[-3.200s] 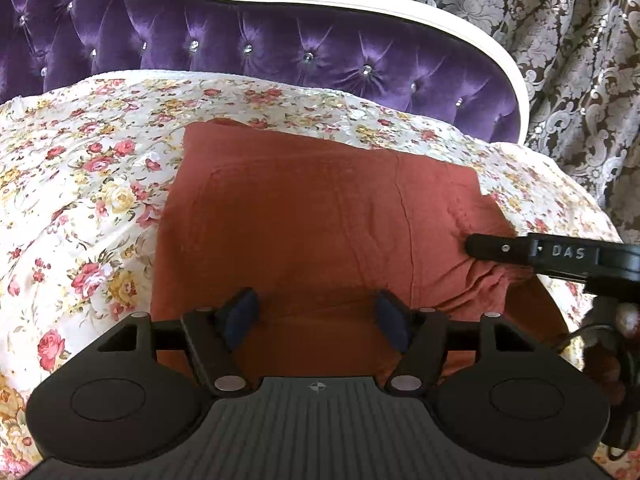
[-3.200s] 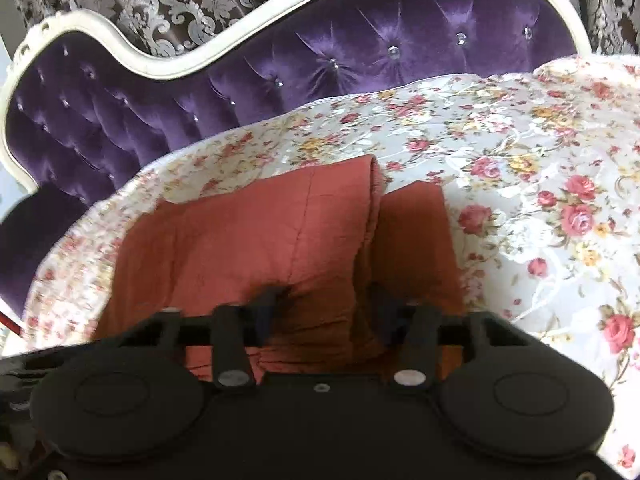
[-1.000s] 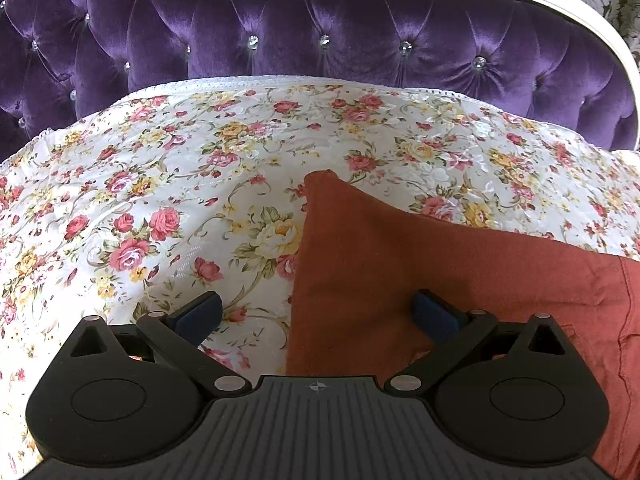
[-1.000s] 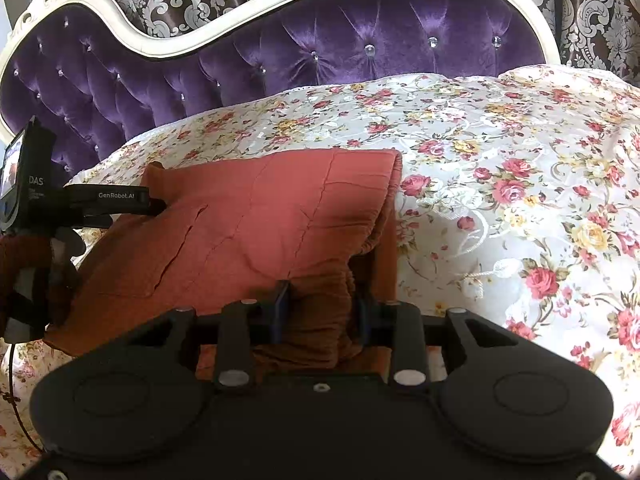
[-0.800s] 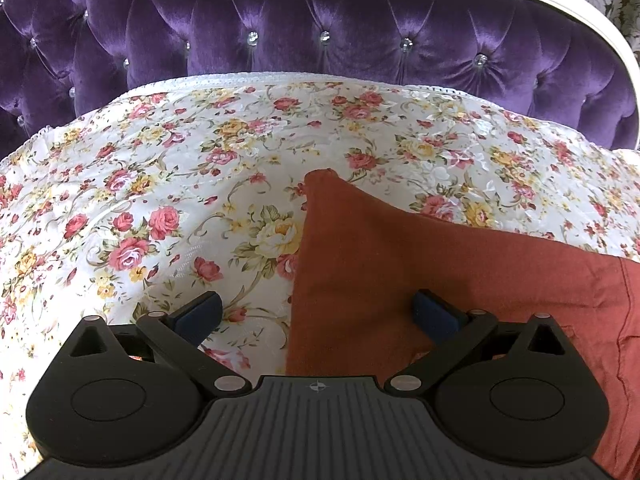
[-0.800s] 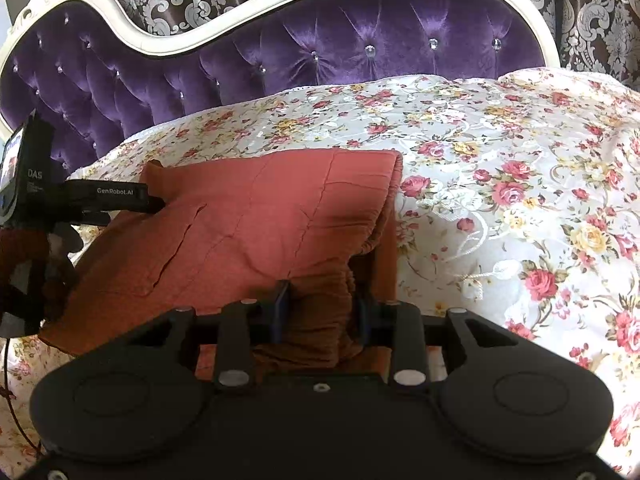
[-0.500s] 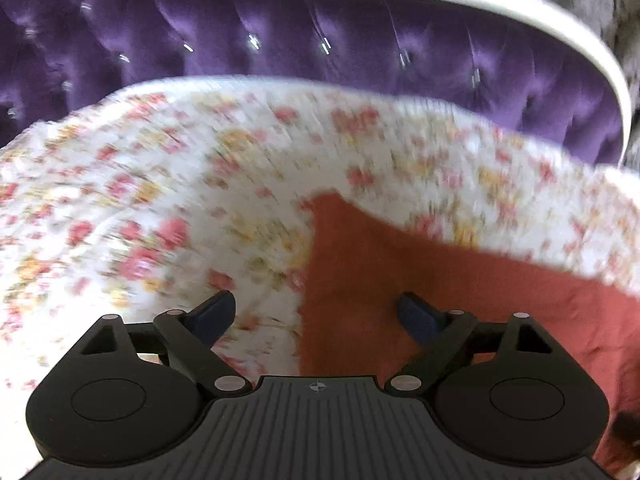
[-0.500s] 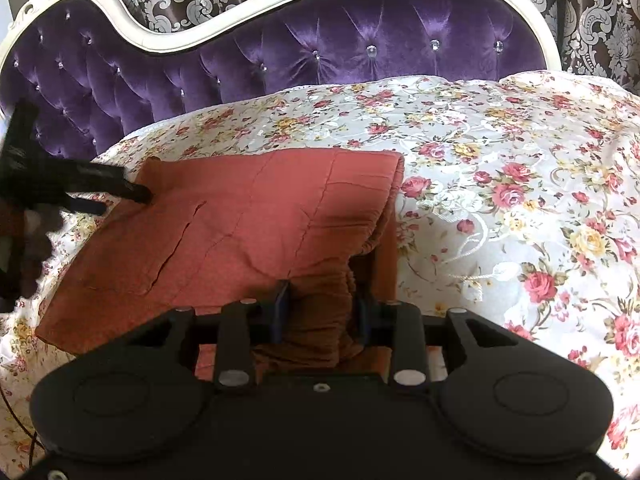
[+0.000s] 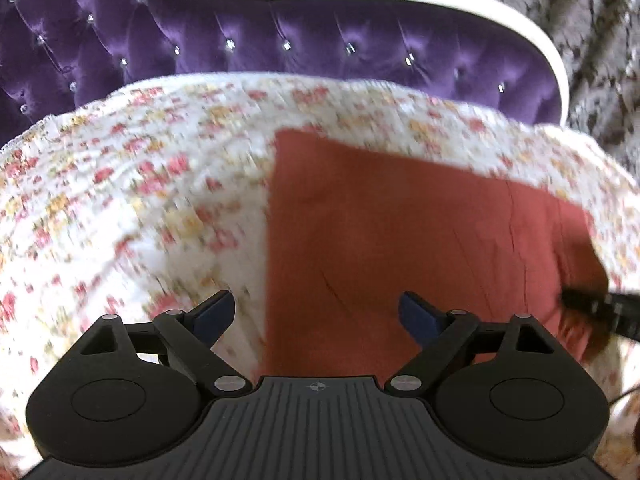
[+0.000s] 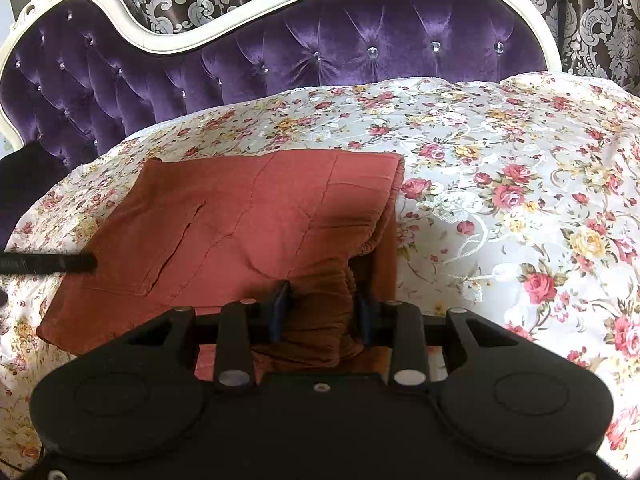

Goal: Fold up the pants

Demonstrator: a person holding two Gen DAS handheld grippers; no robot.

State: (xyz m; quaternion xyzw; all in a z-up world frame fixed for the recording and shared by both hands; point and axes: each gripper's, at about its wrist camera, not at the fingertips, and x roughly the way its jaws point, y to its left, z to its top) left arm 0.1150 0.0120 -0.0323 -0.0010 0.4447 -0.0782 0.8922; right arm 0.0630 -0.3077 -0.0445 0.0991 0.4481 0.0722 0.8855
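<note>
The pants (image 10: 256,216) lie folded into a rough rectangle on the bed, a rust-red woven cloth with a matte, slightly slubby face, stitched seam lines and a patch pocket showing toward their left half. My right gripper (image 10: 320,304) is closed down narrow on a bunched, gathered handful of the pants at their near edge, the cloth puckering into soft ridges between my fingers and lifting a little from the layer under it. My left gripper (image 9: 316,314) hangs spread wide with nothing between its blue pads (image 9: 418,316); it straddles the left edge of the pants, one pad over the cloth and the other over the bedspread (image 9: 120,200). That view is blurred, so finer detail there is lost. The bedspread is a glossy white quilted fabric printed with pink and yellow roses, and it stretches bare to the right of the pants (image 10: 520,200), giving open room on that side. The far edge of the pants is straight and its right corner is squared, lying well short of the headboard (image 10: 320,52), a tufted purple velvet panel with crystal buttons in a curved white frame. Behind it hangs a dark damask curtain (image 10: 600,12).
</note>
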